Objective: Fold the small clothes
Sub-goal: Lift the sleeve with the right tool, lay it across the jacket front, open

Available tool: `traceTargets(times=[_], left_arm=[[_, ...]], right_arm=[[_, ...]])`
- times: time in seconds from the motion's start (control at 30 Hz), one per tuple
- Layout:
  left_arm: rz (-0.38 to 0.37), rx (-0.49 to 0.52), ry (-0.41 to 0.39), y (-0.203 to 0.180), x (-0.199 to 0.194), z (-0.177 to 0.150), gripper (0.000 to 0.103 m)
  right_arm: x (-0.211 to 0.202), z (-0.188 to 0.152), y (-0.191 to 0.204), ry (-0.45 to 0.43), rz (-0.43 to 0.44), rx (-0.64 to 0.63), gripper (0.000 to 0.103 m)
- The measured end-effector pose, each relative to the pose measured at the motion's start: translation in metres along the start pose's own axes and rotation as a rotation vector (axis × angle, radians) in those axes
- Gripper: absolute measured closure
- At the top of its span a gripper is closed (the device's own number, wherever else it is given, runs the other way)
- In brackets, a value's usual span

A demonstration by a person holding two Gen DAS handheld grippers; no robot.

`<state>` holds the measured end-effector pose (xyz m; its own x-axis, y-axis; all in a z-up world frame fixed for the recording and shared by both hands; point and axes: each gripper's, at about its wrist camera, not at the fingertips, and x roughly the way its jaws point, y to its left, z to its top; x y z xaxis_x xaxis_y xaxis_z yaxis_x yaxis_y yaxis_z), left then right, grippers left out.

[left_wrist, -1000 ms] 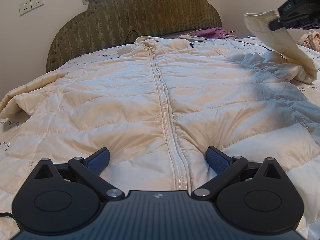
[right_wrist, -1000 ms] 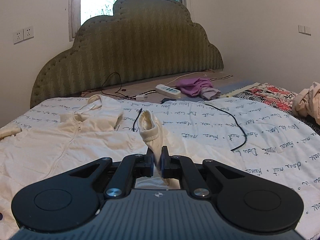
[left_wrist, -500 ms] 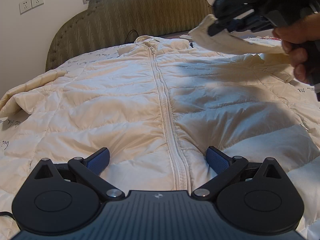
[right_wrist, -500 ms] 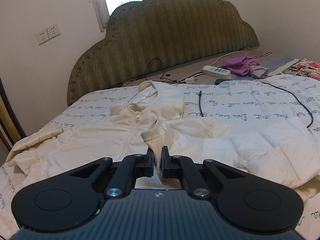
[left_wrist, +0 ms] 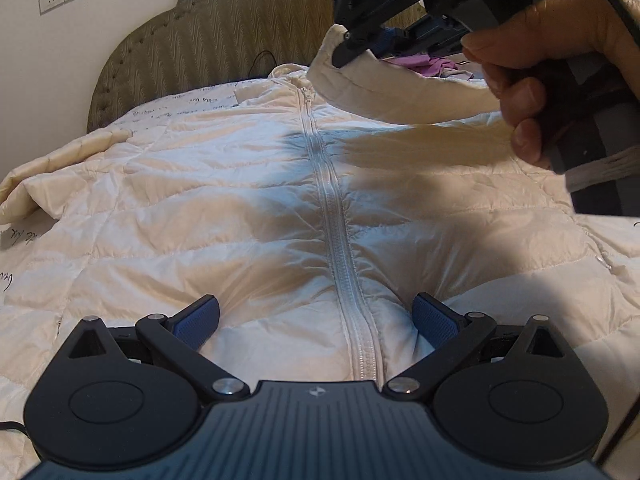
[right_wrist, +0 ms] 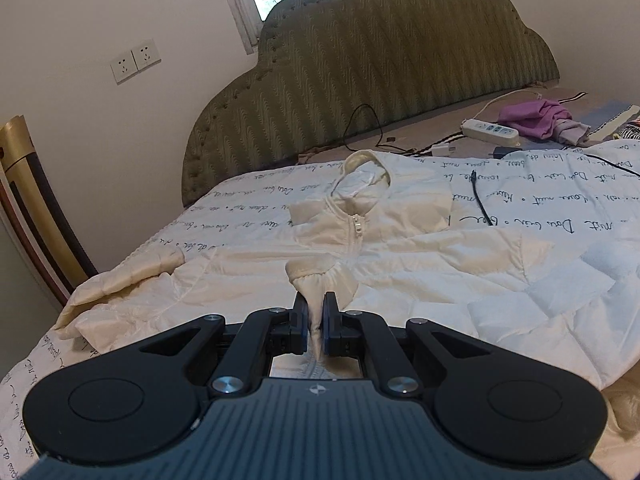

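One garment occupies most of the bed [right_wrist: 256, 184]: a cream quilted jacket [left_wrist: 224, 216] lying face up, zipper [left_wrist: 336, 220] closed and running from the near hem to the collar by the headboard [right_wrist: 400, 64]. Its far sleeve [right_wrist: 120, 284] trails toward the bed's left edge, not yet folded. The other sleeve [left_wrist: 400, 92] is lifted clear of the jacket body and stretched across the chest. The right gripper [right_wrist: 316, 316] has its fingers pressed together on that sleeve's cuff [right_wrist: 316, 276], held above the zipper line near the collar; the person's right hand [left_wrist: 560, 60] grips the handle from above, wrist angled down toward the bed. The left gripper [left_wrist: 316, 316] sits low at the near hem, fingers spread wide to either side of the zipper and gripping nothing; whether they press on the fabric cannot be told. Judgement: the step in hand is folding the sleeve over the front. To do it well, the cuff should be carried past the zipper and laid flat, sleeve straight and square to the body, with the left gripper steadying the hem so the slippery shell does not drag.
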<state>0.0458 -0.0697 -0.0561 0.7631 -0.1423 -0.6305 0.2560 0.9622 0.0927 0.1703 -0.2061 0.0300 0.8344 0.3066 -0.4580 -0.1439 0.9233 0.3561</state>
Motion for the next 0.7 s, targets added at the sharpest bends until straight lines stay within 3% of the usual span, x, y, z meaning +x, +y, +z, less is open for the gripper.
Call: traceTargets(times=[0.17,0.23,0.43,0.7], left_arm=[[-0.018,-0.048,-0.014,0.023,-0.023,0.009,0.0],[0.021,-0.03,-0.032,0.03,-0.031,0.013,0.0],[0.24,0.094,-0.104,0.048,-0.042,0.022,0.0],[0.353,0.019,-0.041,0.082,-0.034,0.012,0.0]], right_arm=[[0.01,0.0,0.012,0.008,0.041,0.019,0.094],[0.016,0.0,0.015,0.009,0.059,0.041,0.094],[0.047,-0.005,0.012,0.029,0.137,0.214,0.093],[0.085,-0.02,0.012,0.058,0.23,0.398,0.091]])
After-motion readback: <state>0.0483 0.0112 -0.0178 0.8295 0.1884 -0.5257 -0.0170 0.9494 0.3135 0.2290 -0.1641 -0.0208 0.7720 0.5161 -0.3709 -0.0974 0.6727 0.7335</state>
